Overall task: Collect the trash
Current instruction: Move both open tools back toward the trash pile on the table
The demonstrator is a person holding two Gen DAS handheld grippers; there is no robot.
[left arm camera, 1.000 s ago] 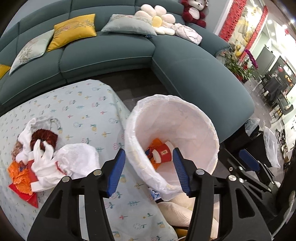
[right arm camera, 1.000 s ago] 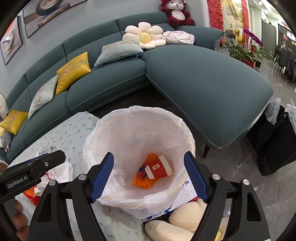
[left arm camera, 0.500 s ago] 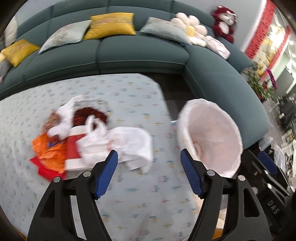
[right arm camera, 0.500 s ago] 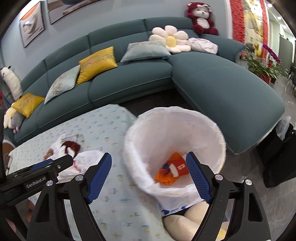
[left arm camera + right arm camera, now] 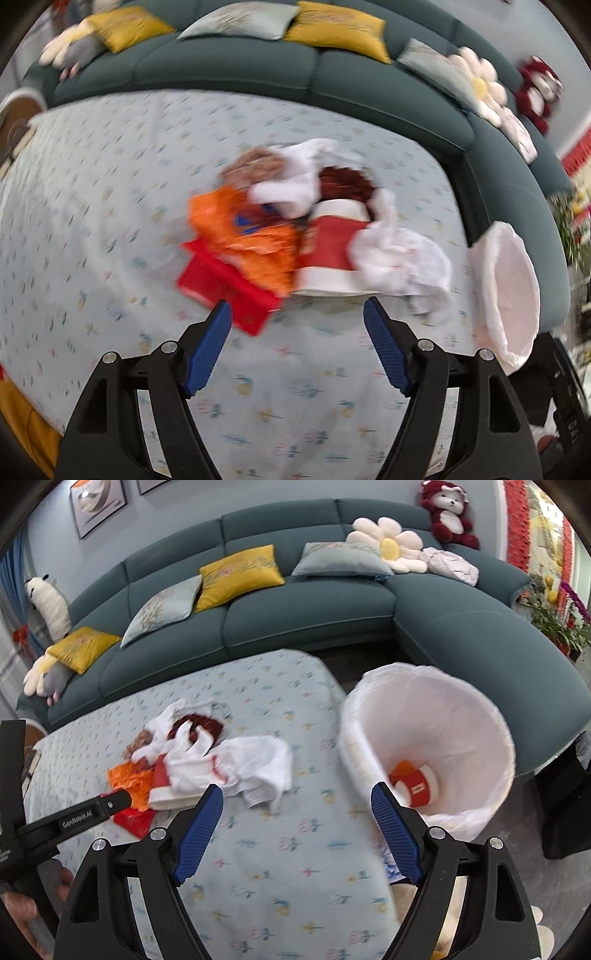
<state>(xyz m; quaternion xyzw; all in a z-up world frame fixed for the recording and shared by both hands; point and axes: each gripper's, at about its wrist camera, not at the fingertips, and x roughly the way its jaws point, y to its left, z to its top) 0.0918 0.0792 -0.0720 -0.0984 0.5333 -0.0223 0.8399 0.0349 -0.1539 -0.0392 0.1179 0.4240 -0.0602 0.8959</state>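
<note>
A trash pile lies on the patterned table cloth: an orange wrapper, a red packet, a red and white paper cup and crumpled white plastic bags. My left gripper is open and empty, just in front of the pile. The pile also shows in the right wrist view. My right gripper is open and empty over the table, beside the white-lined bin, which holds a red cup and an orange wrapper.
A teal sectional sofa with yellow and grey cushions curves behind the table and bin. The bin stands off the table's right edge. Black bags sit on the floor at right. Plush toys lie under the table's corner.
Both grippers swung left from over the bin toward the table. The left gripper now faces the trash pile close up; its view is motion-blurred. Both jaws stayed open.
</note>
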